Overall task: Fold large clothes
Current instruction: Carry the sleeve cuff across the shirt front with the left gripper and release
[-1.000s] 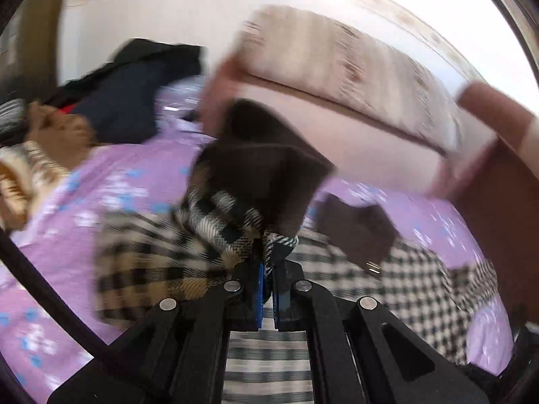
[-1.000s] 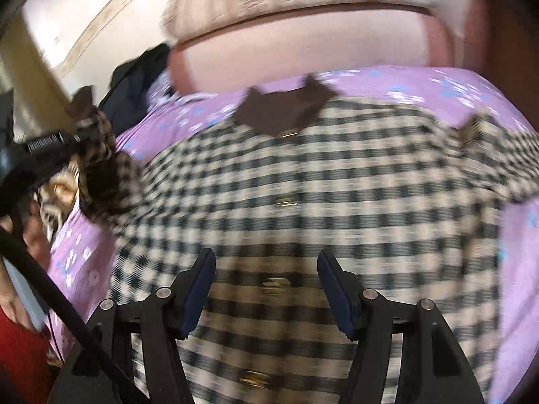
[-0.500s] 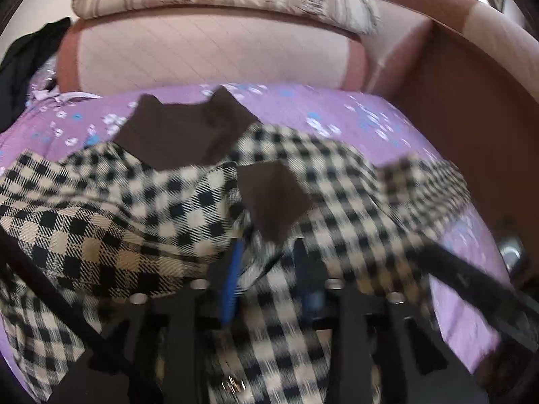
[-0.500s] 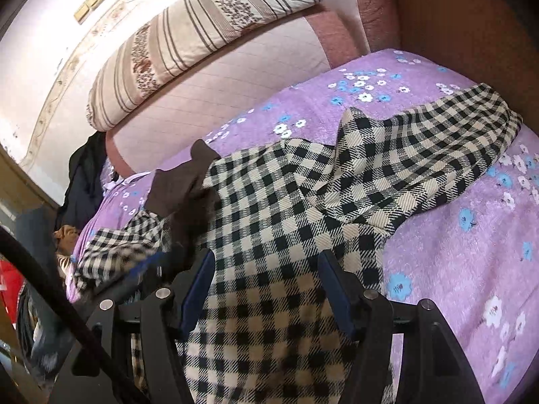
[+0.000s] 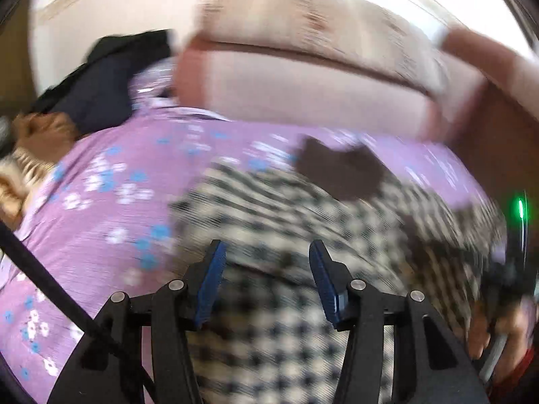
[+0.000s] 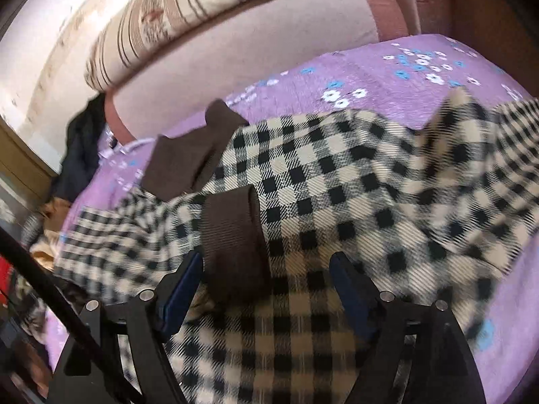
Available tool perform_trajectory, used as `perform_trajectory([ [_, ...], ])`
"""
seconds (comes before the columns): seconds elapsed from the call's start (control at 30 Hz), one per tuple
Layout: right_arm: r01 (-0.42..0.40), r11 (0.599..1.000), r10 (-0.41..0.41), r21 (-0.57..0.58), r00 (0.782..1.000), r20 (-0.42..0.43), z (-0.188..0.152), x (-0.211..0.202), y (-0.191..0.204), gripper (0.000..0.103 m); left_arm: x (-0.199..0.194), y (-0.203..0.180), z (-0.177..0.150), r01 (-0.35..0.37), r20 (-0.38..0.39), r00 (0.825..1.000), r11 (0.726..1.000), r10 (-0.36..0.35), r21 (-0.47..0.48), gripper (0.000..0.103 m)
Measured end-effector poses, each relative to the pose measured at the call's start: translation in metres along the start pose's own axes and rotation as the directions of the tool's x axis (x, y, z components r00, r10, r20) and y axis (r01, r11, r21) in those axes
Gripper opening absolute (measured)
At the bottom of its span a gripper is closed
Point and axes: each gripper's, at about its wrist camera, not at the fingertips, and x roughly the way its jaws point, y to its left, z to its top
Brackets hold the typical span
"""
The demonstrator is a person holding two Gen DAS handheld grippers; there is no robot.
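A black-and-cream checked shirt (image 6: pixel 337 181) with a brown collar (image 6: pixel 182 165) and a brown cuff (image 6: pixel 235 235) lies spread on the purple flowered bedspread (image 6: pixel 387 67). One sleeve is folded across the shirt's front, its cuff just ahead of my right gripper (image 6: pixel 266 269). That gripper hovers over the shirt, its jaws opening, nothing pressed between them. In the blurred left wrist view the shirt (image 5: pixel 286 229) and its collar (image 5: pixel 337 168) lie ahead of my left gripper (image 5: pixel 266 262). Its jaws are opening too, with nothing held. A hand (image 5: pixel 498 336) holding the other gripper shows at the right edge.
A pink upholstered backrest (image 6: pixel 252 57) with a striped pillow (image 6: pixel 188 10) on top runs behind the bedspread. Dark clothes (image 5: pixel 101 80) and tan garments (image 5: pixel 30 148) are piled at the far left. A brown wooden panel (image 5: pixel 498 128) closes the right side.
My left gripper let go of the sleeve cuff, opened and swung back to the left. The sleeve now lies folded across the shirt. My right gripper moved lower and closer to the cuff.
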Motion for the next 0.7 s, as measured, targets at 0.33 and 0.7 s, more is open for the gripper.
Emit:
perform_trajectory([
  [0.33, 0.126, 0.984, -0.124, -0.130, 0.992, 0.017, 0.002, 0.003, 0.024, 0.006, 0.047, 0.036, 0.006, -0.173, -0.065, 0.983, 0.984, 0.171, -0.031, 0.051],
  [0.7, 0.331, 0.943, -0.328, -0.027, 0.941, 0.079, -0.001, -0.029, -0.018, 0.003, 0.057, 0.026, -0.040, -0.207, -0.129, 0.969, 0.978, 0.209, 0.027, 0.054],
])
